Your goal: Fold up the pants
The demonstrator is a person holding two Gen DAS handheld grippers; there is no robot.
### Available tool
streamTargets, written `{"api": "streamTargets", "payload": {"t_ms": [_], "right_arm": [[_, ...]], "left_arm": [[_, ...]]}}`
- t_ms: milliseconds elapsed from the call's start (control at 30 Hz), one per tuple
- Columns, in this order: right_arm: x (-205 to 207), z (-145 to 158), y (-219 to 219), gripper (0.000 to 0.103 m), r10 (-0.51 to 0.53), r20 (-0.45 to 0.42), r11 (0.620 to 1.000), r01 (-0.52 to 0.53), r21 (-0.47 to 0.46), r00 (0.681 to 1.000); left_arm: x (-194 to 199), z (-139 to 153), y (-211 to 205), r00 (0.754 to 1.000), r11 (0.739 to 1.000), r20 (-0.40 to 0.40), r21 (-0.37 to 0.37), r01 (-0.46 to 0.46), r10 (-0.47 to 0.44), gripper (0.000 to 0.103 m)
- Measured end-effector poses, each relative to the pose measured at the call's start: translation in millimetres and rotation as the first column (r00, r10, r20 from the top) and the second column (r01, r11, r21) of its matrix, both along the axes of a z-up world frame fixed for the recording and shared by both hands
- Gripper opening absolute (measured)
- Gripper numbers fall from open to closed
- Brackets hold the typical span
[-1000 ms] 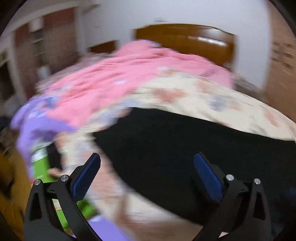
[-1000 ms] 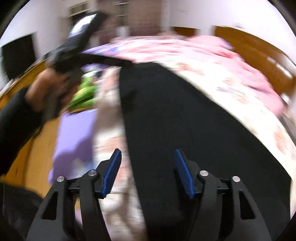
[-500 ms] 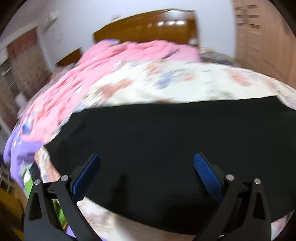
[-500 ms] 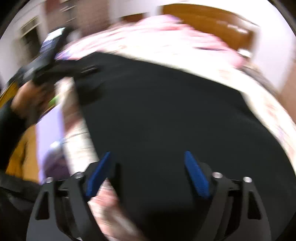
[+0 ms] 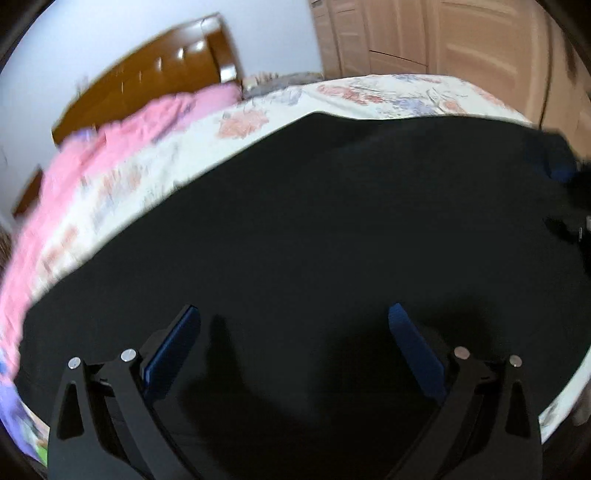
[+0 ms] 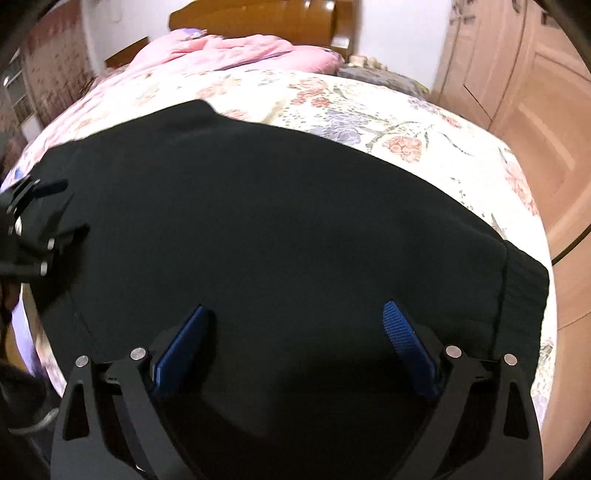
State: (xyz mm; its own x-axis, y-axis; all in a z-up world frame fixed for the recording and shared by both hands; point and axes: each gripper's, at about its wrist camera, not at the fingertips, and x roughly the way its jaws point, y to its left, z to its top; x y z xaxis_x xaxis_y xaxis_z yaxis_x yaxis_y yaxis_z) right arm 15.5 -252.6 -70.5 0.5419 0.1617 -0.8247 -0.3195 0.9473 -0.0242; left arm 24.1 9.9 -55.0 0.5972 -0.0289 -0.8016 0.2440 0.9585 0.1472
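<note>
Both grippers, left (image 5: 293, 347) and right (image 6: 295, 345), hang with jaws wide apart and gripping nothing, over the black pants (image 6: 277, 221) spread flat across the floral bedsheet (image 6: 369, 107). To fold cleanly, I'd say each should pinch a matching edge, waistband (image 6: 524, 295) end first, and carry both across level so the cloth doesn't bunch.

Pants (image 6: 280, 206) plain black, no print, ribbed black waistband at the right end; bedsheet (image 6: 369, 110) cream with red, pink and purple-blue flowers and green stems. Quilt (image 6: 221, 51) solid pink, headboard (image 6: 258, 18) glossy orange-brown wood, wardrobe doors (image 5: 461, 44) pale tan. Both tongs, left tongs (image 5: 295, 343) and right tongs (image 6: 295, 339), black frames with blue pads and silver screws.
</note>
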Motion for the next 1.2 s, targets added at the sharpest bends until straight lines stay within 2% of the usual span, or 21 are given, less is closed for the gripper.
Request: {"api": "streamTargets", "payload": {"t_ms": [67,100,167,233,300,333,433,467,533,667,767,900,1100,1200], "right_arm": [[-1,6,-9,0.092,-0.006,0.015,1.0,0.006,0.019,1.0],[-4,9,-14,0.092,-0.019,0.024,0.999,0.019,0.035,1.0],[-14,5,-13,0.092,-0.025,0.023,0.999,0.024,0.023,0.999],[-19,-3,-4,0.092,0.02,0.051,1.0,-0.019,-0.019,0.999],[-23,-3,-11,0.092,0.022,0.052,1.0,-0.022,-0.002,0.998],[-25,1,-13,0.092,0.008,0.048,1.0,-0.006,-0.028,0.999],[-36,13,-24,0.092,-0.018,0.077,0.996,0.025,-0.08,0.997],[-37,10,-24,0.092,-0.014,0.059,0.995,0.019,-0.098,0.998],[-45,4,-31,0.092,-0.003,0.059,0.996,0.008,-0.088,0.998],[-57,3,-52,0.092,-0.024,0.028,0.995,0.027,-0.101,0.999],[-61,16,-50,0.092,-0.07,0.079,0.989,0.079,-0.128,0.994],[-59,29,-23,0.092,-0.014,0.13,0.999,0.019,-0.04,0.991],[-45,2,4,0.092,0.06,0.069,0.996,-0.055,-0.069,0.996],[-49,-6,-10,0.092,0.057,0.047,0.998,-0.057,-0.006,0.997]], "left_arm": [[3,3,4,0.999,0.999,-0.033,-0.031,-0.033,0.032,0.101],[1,8,2,0.999,0.999,-0.022,-0.026,-0.034,0.034,0.101],[-8,16,-11,1.0,1.0,0.006,-0.013,0.009,-0.009,0.101],[-16,20,-27,0.998,0.999,0.032,0.014,0.051,-0.052,0.101],[-21,17,-41,0.994,0.995,0.031,0.026,0.101,-0.102,0.101],[-23,15,-48,0.993,0.993,0.03,0.03,0.117,-0.118,0.101],[-33,16,-65,0.983,0.984,0.041,-0.006,0.179,-0.179,0.101],[-34,15,-71,0.978,0.979,0.039,-0.012,0.204,-0.203,0.101],[-37,5,-87,0.971,0.971,0.03,0.034,0.238,-0.239,0.101],[-34,2,-89,0.97,0.971,0.04,0.038,0.237,-0.239,0.101],[-30,-1,-85,0.973,0.973,0.029,0.024,0.23,-0.231,0.101],[-32,1,-86,0.975,0.975,0.019,0.008,0.222,-0.222,0.101],[-33,1,-86,0.977,0.977,0.008,-0.003,0.214,-0.214,0.101],[-33,1,-86,0.977,0.977,0.005,-0.008,0.215,-0.215,0.101]]}}
